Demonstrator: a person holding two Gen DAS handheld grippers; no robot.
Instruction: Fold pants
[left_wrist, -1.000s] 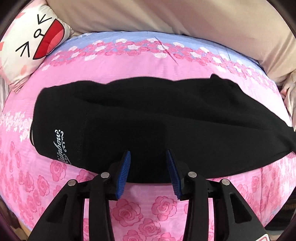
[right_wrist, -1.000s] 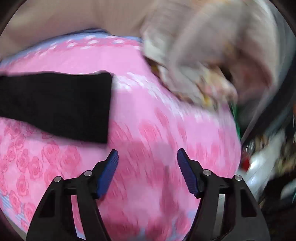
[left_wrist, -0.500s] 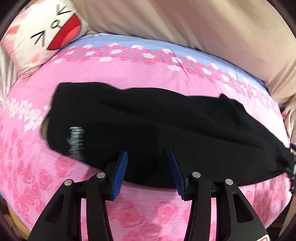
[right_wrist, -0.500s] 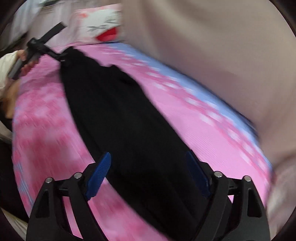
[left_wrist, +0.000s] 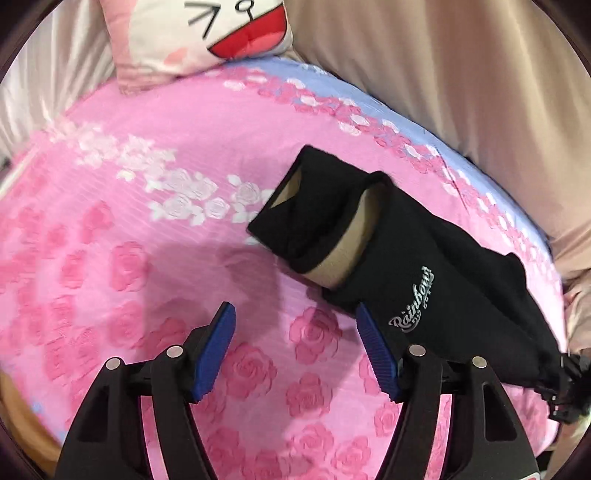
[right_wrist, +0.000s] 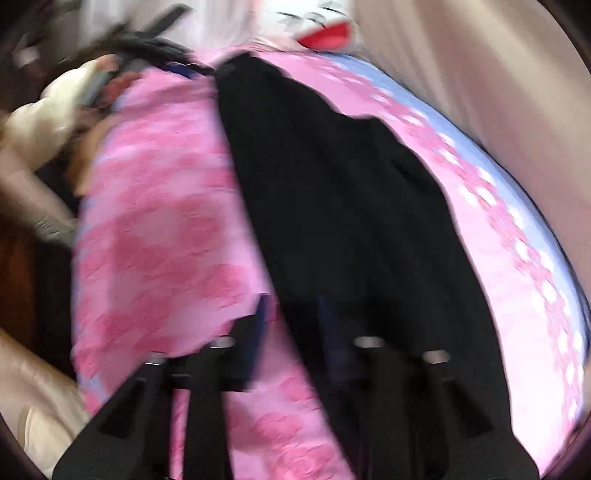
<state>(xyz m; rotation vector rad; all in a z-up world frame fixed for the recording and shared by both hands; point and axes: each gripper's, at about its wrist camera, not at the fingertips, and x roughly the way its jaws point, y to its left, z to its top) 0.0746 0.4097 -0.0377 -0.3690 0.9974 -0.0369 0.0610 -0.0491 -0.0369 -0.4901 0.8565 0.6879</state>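
Those black pants look floppy (grab the waistband), left gripper gaping empty, right gripper too blurred to judge.

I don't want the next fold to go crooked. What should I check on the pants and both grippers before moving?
1. Left gripper free: ok, open, holding nothing, over the bedsheet.
2. Right gripper holding the pants: cannot tell, its view is blurred; cloth lies at its fingers.
3. Pants lying flat: not ok, the waistband gapes open and is raised.
4. Waistband between the left fingers: not ok, it sits beyond them and to the right.
5. Room to fold: ok, bare sheet lies left of the pants, and the pillow is apart from them.
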